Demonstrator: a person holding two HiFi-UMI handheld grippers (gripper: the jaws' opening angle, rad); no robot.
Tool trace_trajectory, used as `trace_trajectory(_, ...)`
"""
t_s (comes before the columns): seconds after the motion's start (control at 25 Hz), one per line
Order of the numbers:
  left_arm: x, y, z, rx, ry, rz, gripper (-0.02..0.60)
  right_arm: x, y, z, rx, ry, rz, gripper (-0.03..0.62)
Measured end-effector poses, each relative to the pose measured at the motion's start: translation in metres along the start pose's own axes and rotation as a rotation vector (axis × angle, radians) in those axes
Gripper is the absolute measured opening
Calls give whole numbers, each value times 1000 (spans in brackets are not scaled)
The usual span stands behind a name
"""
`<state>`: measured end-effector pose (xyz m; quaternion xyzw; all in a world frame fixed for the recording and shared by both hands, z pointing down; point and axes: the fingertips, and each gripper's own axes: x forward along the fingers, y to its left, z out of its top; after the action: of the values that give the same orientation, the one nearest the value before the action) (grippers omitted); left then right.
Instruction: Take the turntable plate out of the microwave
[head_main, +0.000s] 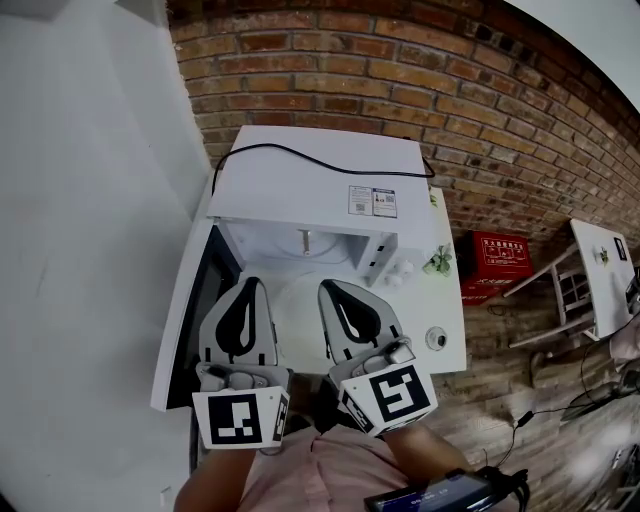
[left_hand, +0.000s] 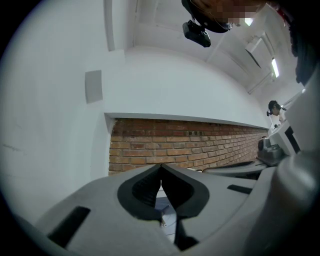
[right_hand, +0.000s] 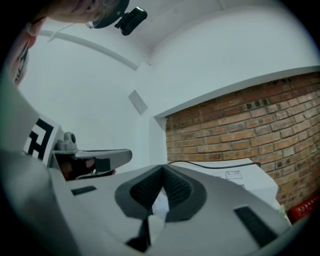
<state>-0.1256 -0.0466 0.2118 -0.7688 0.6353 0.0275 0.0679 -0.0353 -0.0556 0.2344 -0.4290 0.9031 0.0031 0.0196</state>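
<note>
Left gripper, right gripper: I read both clamped shut, tips meeting. Turntable plate lies between them, at open microwave mouth.

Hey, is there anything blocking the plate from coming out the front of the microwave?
Nothing visible does. The microwave has its door swung open to the left, and the plate lies at the open front between the left gripper and right gripper, both shut.
</note>
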Motion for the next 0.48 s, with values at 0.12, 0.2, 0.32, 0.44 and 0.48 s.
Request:
trace_trajectory(0.12, 1, -1, -2, 1, 4, -1, 6, 1, 0, -1, -3, 2, 1, 3)
trace_trajectory(0.2, 2, -1, -3, 0, 8, -1, 6, 1, 0, -1, -7, 2, 1, 3)
trace_trajectory(0.32, 3, -2, -3, 0, 12, 0, 6, 1, -1, 0, -10, 2, -2, 3)
trace_trajectory(0.44, 5, -3, -5, 0, 12, -2, 6, 1, -4, -2, -10, 4, -5, 3)
trace_trajectory(0.48, 6, -3, -6, 0, 12, -3, 6, 2, -5, -2, -10, 4, -6, 3)
